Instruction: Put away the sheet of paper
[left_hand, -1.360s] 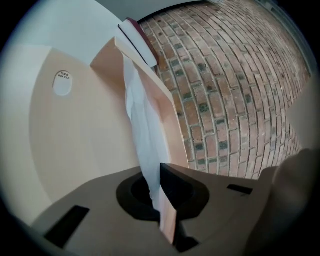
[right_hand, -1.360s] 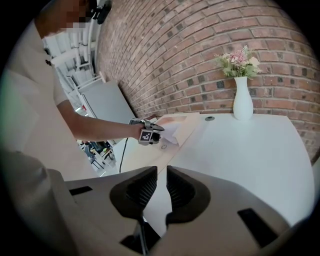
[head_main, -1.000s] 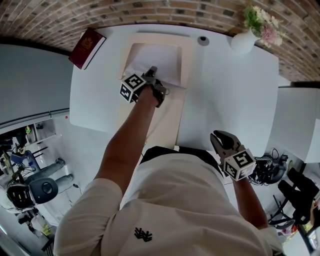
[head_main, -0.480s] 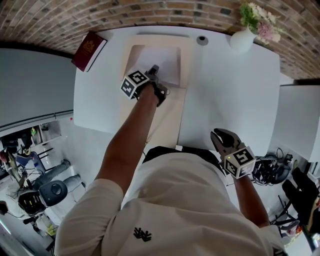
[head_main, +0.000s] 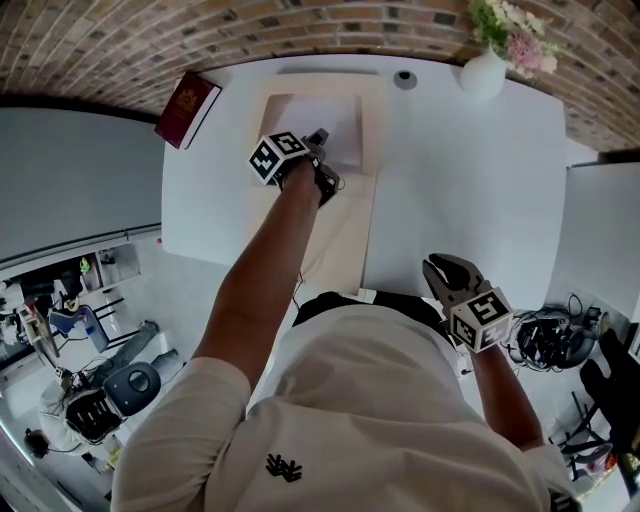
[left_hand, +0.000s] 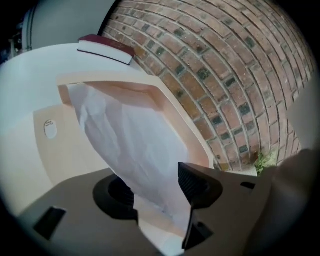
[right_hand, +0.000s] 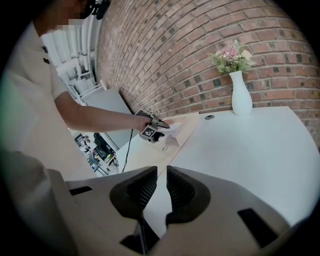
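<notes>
The white sheet of paper (head_main: 327, 118) lies in a shallow beige box (head_main: 372, 112) at the far side of the white table (head_main: 470, 170). My left gripper (head_main: 322, 141) sits at the sheet's near edge. In the left gripper view the sheet (left_hand: 130, 145) runs down between the jaws of that gripper (left_hand: 157, 192). Those jaws have just been opening and stand wide, with the pads off the paper. The beige box rim (left_hand: 172, 107) frames the sheet. My right gripper (head_main: 441, 268) hangs near the table's front edge, shut and empty (right_hand: 156, 187).
A dark red book (head_main: 187, 108) lies at the table's far left corner. A white vase with flowers (head_main: 483, 75) stands at the far right. A small grey round fitting (head_main: 405, 79) sits beside the box. A beige flap (head_main: 340, 235) extends from the box toward me. Brick wall behind.
The left gripper has rolled a little and its jaws have let go of the sheet, which now rests lower and flatter in the box. The right gripper has stayed put.
</notes>
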